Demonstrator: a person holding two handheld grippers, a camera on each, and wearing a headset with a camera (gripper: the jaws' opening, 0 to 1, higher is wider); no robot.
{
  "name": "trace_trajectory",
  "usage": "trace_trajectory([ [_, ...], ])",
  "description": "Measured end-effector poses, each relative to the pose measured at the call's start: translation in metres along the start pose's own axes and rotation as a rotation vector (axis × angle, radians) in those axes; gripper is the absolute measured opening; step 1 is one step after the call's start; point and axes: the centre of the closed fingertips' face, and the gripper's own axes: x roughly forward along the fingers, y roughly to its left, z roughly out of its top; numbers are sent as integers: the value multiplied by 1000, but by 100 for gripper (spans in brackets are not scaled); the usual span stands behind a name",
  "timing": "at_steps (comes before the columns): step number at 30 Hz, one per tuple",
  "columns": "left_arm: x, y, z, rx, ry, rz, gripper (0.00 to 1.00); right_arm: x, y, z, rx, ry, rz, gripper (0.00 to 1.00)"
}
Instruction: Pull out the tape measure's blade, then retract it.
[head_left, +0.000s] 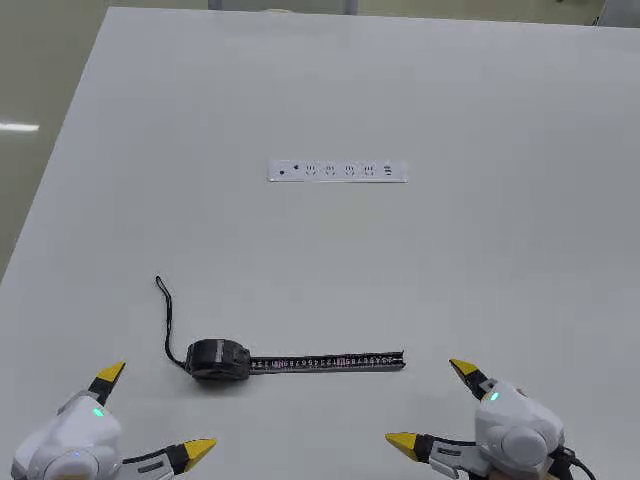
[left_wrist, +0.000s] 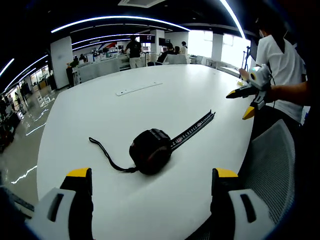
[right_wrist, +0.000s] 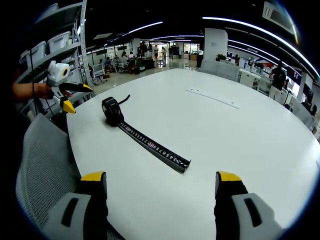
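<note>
head view: I look steeply down on the table (head_left: 420, 250).
left gripper view: low, close to tape measure (left_wrist: 151, 150), case end nearest.
right gripper view: low, farther, blade tip (right_wrist: 182, 164) nearest.
shared: tape measure, all three.

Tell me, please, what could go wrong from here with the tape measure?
The blade lies extended on the table; retracted unguided, it may whip into the case. Nothing holds the case: the left gripper and right gripper are open and clear of it, so a nudge could slide it. The loose strap might snag a jaw.
</note>
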Motion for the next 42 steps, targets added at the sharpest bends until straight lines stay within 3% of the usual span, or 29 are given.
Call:
trace_trajectory([
  [6,-2,1,-1,-31,-2,32,99,-1,1,-2,7,-1,-11,90],
  [11,-5,5,6,-96,-28,117,99,-2,1,-3,11,-7,-18,89],
  [22,2,-8,8,-137,-8,176,99,-2,-1,-3,1,-8,-18,88],
  [28,9,-8,10,-155,-23,247,99,1,-1,-4,-35,-17,4,84],
  [33,19,-14,9,-159,-21,269,99,2,-1,-4,-67,-16,29,80],
  [36,23,-14,10,-215,-44,293,99,3,-2,-4,-96,-15,45,77],
  [42,32,-18,11,-217,-54,338,99,4,-10,-2,-142,-29,71,71],
])
